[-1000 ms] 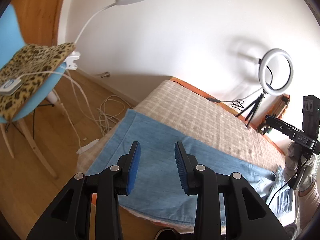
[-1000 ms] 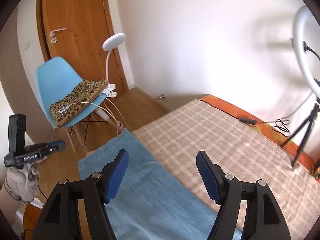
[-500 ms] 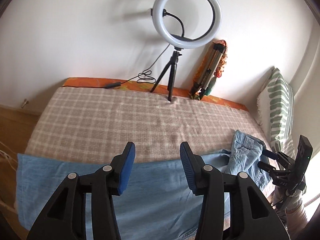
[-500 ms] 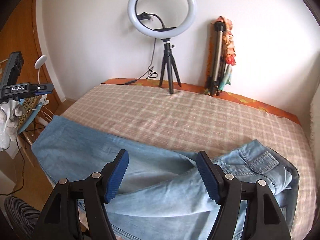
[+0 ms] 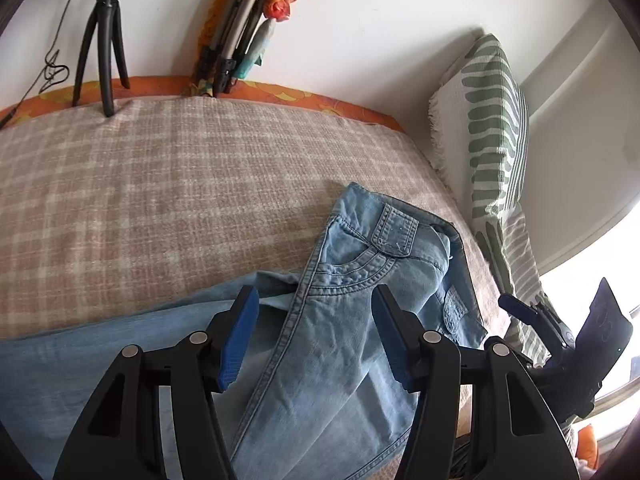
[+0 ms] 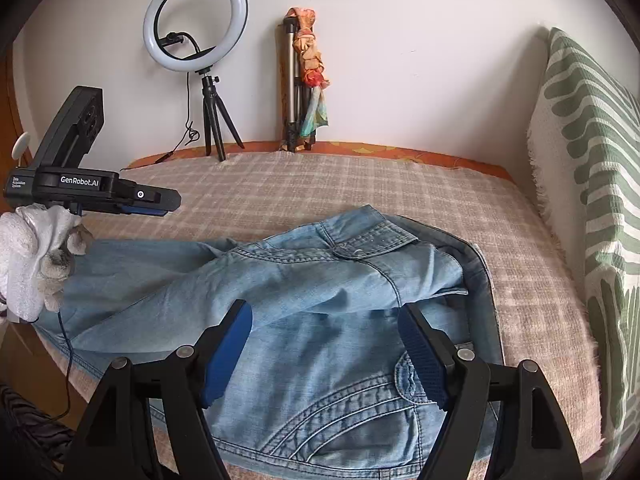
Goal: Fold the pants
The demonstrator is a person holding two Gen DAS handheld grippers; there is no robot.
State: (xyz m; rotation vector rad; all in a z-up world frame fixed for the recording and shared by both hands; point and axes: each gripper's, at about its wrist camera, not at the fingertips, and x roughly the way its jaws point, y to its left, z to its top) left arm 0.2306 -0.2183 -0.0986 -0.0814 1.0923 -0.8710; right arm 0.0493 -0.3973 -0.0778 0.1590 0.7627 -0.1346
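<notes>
The left gripper fills the bottom of the view, pointing toward twelve o'clock, its jaws opening with nothing pressed between the blue pads. Under and past them lie the jeans, rumpled on the checked blanket: the waistband reaches toward one o'clock, a leg runs off toward nine o'clock. At three o'clock a green-striped pillow leans against the wall. At four o'clock the right gripper shows from the side, near the jeans' edge; its jaws cannot be judged. At eleven o'clock a black tripod stands on the blanket's far edge, and a folded tripod leans on the wall at twelve.
</notes>
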